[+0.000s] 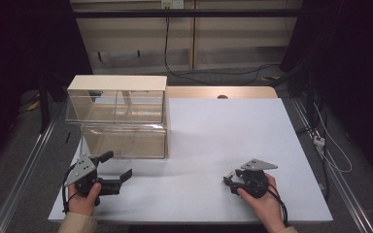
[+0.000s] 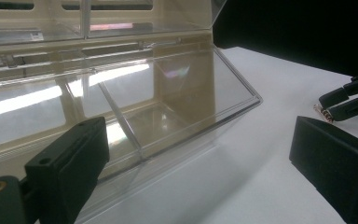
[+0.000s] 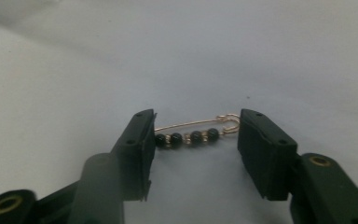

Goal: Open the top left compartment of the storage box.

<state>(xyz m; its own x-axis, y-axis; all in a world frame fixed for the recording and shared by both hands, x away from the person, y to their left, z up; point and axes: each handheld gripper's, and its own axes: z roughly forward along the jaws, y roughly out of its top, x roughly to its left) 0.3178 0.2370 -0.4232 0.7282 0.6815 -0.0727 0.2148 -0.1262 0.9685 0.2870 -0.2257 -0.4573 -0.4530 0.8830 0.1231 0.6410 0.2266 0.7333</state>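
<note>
1. The right gripper has its two black jaws either side of a beaded pin, which lies flat on the white bench.
2. The pin is a gold-coloured safety pin with a row of dark beads along its lower bar. Its clasp end sits just beside the right-hand jaw, and its other end meets or passes behind the inner face of the left-hand jaw; whether that jaw touches it cannot be told.
3. The jaws are part-way apart and do not clamp the pin; a sliver of bench shows between the clasp and the right-hand jaw.
4. In the high view the right gripper rests low on the bench near its front edge, held in the person's right hand.
5. The left gripper is held in the left hand well apart from the pin, its jaws wide open with nothing between them.
6. Just ahead of the left jaws stands a clear two-tier bin, its lower compartment tilted open towards them.
</note>
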